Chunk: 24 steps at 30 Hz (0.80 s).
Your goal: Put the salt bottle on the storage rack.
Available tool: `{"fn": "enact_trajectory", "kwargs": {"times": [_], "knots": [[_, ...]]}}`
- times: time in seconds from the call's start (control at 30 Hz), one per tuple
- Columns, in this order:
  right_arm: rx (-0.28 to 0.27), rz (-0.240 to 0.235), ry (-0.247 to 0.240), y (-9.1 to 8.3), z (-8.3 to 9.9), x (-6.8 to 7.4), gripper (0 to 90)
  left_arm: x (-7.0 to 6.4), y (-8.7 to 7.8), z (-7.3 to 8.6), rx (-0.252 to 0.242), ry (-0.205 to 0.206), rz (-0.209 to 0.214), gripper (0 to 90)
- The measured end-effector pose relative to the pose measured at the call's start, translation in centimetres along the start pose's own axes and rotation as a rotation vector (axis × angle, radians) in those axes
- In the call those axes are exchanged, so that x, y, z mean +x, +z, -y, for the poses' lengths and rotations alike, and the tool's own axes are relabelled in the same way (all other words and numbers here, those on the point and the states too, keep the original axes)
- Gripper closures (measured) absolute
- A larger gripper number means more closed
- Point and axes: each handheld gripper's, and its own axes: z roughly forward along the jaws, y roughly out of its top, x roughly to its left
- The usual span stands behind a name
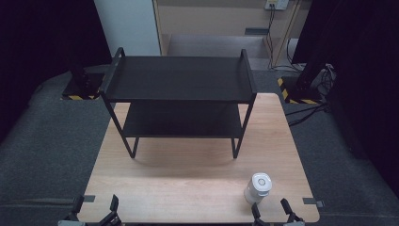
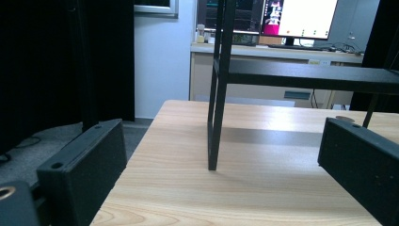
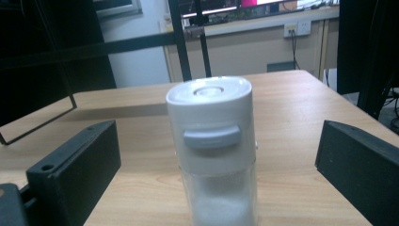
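Closest to the lens in the right gripper view, the clear plastic jar with a white flip-top lid (image 3: 212,146) stands upright between the wide-spread black jaws of the right hand-held gripper (image 3: 214,165), which is released and touches nothing. White powder or grains fill the lower part of the jar. From the high view the same jar (image 1: 258,187) sits at the lower right of the frame, near the front edge of the light wooden desk (image 1: 188,174), with the right hand-held gripper (image 1: 271,210) just below it at the bottom edge. At the lower left of that frame, the left hand-held gripper (image 1: 95,207) is likewise released, jaws apart and holding nothing; its own view looks along the desk towards a leg of the black two-tier metal shelf rack (image 1: 179,96), which stands in the upper middle of the high view, well apart from the jar.

The step in hand looks like taking hold of the jar, probably to carry it to the rack. To do it well, move the right jaws forward until they flank the clear body below the lid, keep them level, and close squarely on the round wall. Gripping the lid or its grey tab risks popping it open; a grip set too far off centre could tip the jar
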Motion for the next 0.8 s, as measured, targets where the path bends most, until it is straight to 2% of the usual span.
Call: {"fn": "enact_trajectory", "kwargs": {"times": [0.23,0.8], "knots": [[0.001,0.007,0.000,-0.37,0.11,0.24,0.5,-0.18,-0.51,0.10,0.003,-0.028,-0.007,0.7],[-0.004,0.006,-0.008,-0.71,0.06,0.56,0.7,-0.23,-0.56,0.32,0.006,-0.022,-0.001,0.8]]}}
